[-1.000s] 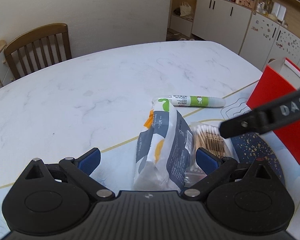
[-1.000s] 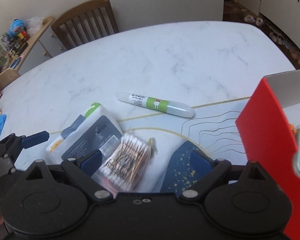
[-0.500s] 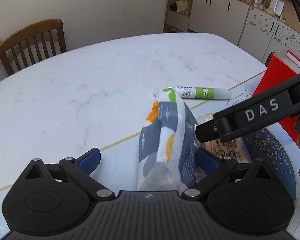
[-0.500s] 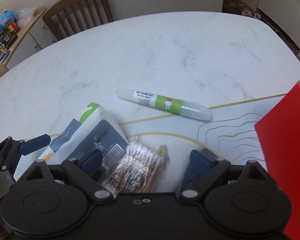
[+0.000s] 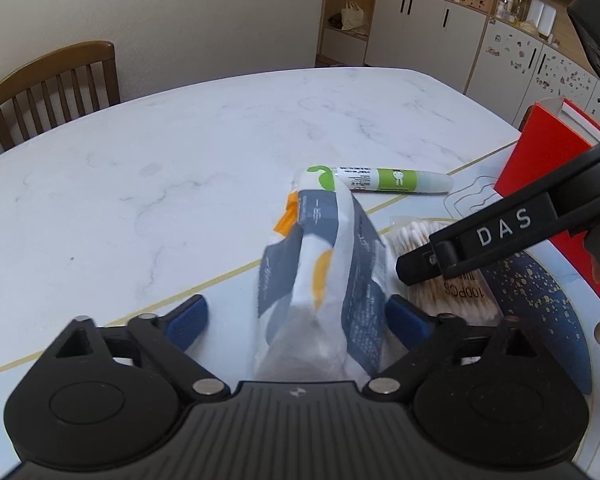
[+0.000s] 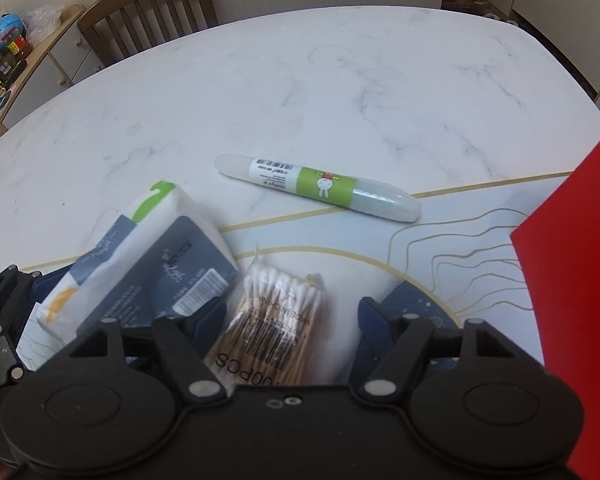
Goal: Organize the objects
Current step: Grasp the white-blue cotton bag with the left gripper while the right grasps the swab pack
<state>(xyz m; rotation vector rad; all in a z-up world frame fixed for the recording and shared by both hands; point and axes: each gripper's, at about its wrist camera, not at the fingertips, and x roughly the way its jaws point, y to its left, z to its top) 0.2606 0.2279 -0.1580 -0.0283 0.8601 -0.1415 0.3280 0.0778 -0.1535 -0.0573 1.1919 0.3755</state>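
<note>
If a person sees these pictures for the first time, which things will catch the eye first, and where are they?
Probably the red box standing at the right edge of the marble table. Next, the green-banded tube lying alone mid-table. Nearest, the left gripper is closing around a tissue pack, and the right gripper around a bag of cotton swabs.

A white marbled bench carries a pale mat with gold lines. A green-labelled tube lies on the bare marble; a tissue pack, a cotton-swab bag and a red box rest on the mat.
</note>
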